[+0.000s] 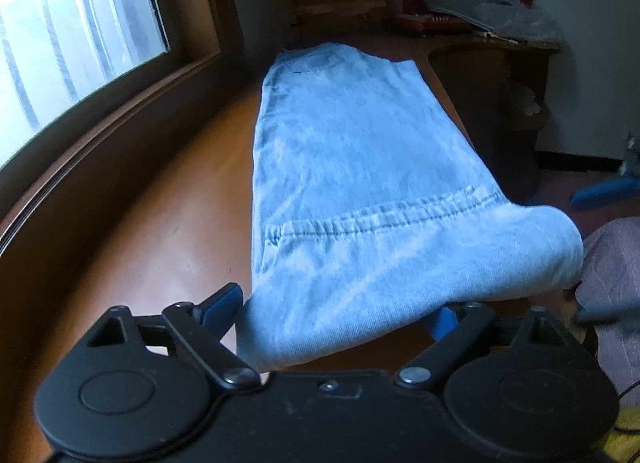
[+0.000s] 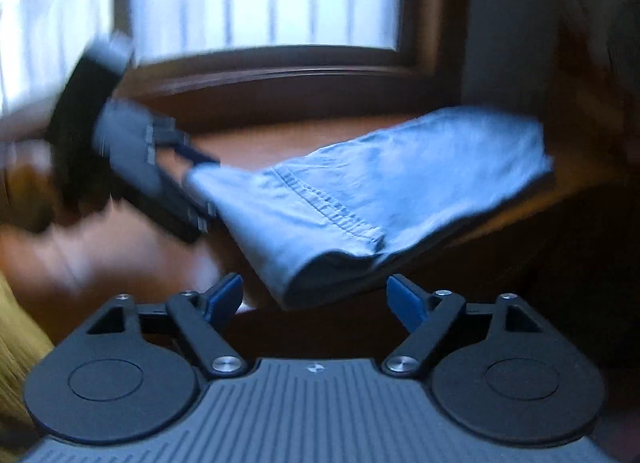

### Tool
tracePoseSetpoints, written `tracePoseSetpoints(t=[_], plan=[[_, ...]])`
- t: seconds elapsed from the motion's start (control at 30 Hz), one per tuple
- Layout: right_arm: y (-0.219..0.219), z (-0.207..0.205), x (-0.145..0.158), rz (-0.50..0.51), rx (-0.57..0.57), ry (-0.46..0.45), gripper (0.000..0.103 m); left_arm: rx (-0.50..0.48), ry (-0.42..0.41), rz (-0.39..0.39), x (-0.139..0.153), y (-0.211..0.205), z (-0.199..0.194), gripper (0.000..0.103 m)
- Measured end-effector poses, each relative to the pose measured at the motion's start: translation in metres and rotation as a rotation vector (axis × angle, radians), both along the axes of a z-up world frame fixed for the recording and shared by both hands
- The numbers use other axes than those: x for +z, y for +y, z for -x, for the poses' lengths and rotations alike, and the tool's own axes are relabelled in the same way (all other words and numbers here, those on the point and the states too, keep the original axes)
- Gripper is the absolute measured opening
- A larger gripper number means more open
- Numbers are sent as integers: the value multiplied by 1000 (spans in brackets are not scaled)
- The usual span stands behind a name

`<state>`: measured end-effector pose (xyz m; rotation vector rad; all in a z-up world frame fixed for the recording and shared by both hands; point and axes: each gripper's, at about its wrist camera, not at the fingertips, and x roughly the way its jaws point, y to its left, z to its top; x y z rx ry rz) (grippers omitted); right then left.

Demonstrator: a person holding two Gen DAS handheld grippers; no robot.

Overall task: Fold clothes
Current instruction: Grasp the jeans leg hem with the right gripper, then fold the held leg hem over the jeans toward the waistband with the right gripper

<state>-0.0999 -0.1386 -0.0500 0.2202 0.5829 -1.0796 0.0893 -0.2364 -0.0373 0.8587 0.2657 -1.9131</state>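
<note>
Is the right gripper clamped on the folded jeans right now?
No, the right gripper stands open, its blue pads clear on either side of the jeans.

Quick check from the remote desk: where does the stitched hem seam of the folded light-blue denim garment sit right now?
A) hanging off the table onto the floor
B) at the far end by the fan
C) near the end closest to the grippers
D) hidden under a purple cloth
C: the stitched hem seam crosses the folded light-blue denim garment near its close end, on the brown wooden table.

dim room, glaring window (image 1: 80, 23) backlight, right view motion-blurred, fisheye-bent edges.
</note>
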Motion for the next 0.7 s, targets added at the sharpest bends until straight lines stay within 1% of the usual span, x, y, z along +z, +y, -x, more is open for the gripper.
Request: tracePoseSetpoints(t=[0.07, 0.17, 0.23, 0.27, 0.3, 0.33, 0.37, 0.4, 0.47, 0.53, 0.6, 0.67, 0.7], plan=[[-5, -12, -9, 31, 47, 59, 82, 2, 3, -2, 1, -1, -1, 92], [-11, -32, -21, 144, 53, 148, 82, -16, -18, 7, 1, 1, -1, 91], [-17, -39, -26, 201, 43, 184, 77, -31, -32, 21, 1, 5, -1, 91], [-22, -39, -26, 202, 48, 180, 69, -36, -33, 30, 2, 6, -3, 91], [-26, -38, -24, 176, 60, 164, 41, -41, -33, 38, 2, 8, -5, 92], [-32, -35, -21, 132, 67, 132, 32, -47, -29, 45, 3, 10, -9, 92], [-35, -30, -17, 112, 65, 98, 31, -52, -27, 53, 3, 10, -11, 93], [-38, -25, -13, 96, 61, 64, 28, -57, -30, 68, 2, 10, -12, 93], [-41, -18, -7, 75, 56, 25, 27, -78, -37, 95, 1, 9, -13, 93], [-42, -11, -1, 49, 41, -30, 26, -103, -33, 116, 1, 6, -12, 78], [-44, -4, 2, 1, 18, -113, 25, -130, 15, 83, 8, 1, -11, 48], [-47, 0, 6, -26, -11, -175, 25, -140, 73, 51, 17, -5, -12, 38], [-49, 4, 8, -34, -25, -206, 24, -143, 96, 39, 21, -8, -12, 37]])
